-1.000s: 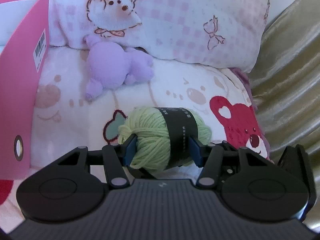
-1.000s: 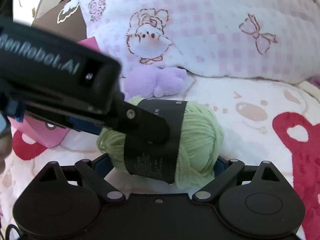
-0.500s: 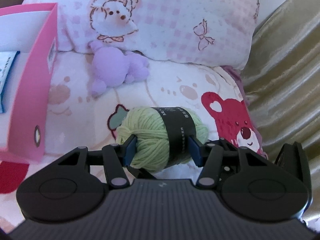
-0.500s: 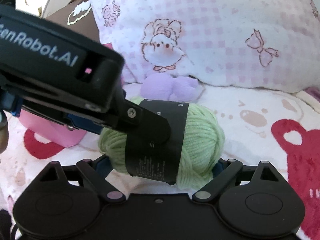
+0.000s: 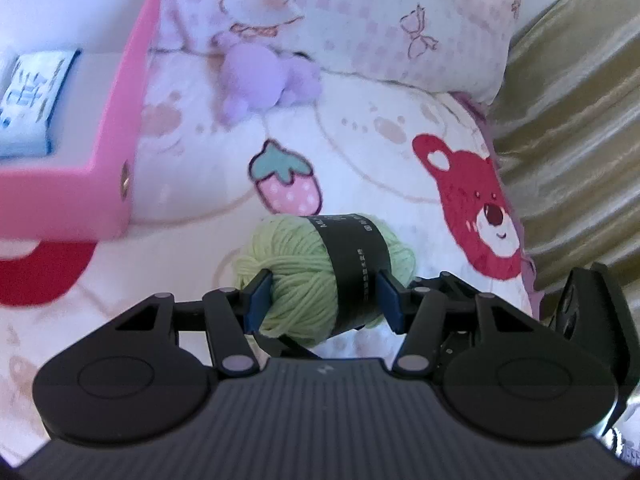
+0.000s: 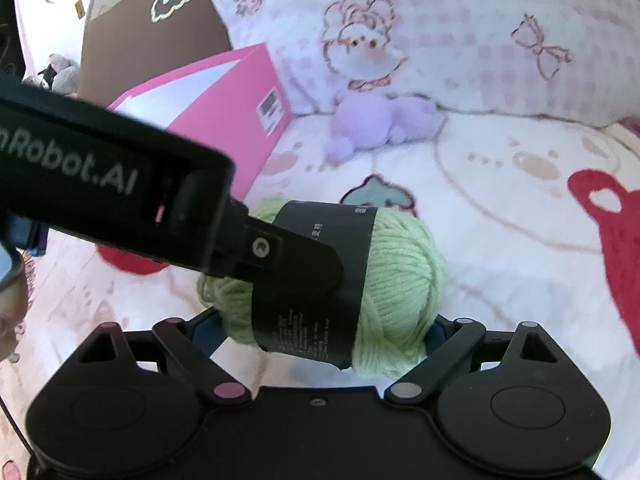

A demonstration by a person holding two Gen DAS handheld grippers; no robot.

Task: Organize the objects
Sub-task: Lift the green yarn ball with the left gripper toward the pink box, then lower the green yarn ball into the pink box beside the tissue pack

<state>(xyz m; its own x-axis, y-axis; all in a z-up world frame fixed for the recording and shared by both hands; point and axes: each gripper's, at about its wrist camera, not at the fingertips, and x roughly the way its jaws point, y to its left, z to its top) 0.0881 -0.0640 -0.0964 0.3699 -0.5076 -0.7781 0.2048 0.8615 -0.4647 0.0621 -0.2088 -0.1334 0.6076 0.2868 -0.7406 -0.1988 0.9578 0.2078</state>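
A light green yarn ball [image 5: 292, 280] with a black paper band hangs above the bed, and my left gripper [image 5: 324, 300] is shut on it, blue pads pressed into both sides. In the right wrist view the same yarn ball [image 6: 400, 280] fills my right gripper [image 6: 322, 328], whose pads are pressed against its two ends and mostly hidden behind it. One of the left gripper's fingers [image 6: 304, 260] crosses the band from the left. A pink box [image 5: 132, 80] lies open at the left, with a blue and white packet [image 5: 32, 100] inside.
A purple plush toy [image 5: 256, 76] lies against a pink checked pillow [image 5: 360, 20] at the back. The bed cover [image 5: 360, 168] has bear and strawberry prints. Gold fabric [image 5: 568, 120] rises along the right side. A brown board [image 6: 152, 32] stands behind the pink box [image 6: 224, 120].
Both grippers have lifted the yarn ball and carried it toward the pink box. The box's open inside and the packet in it have come into the left wrist view.
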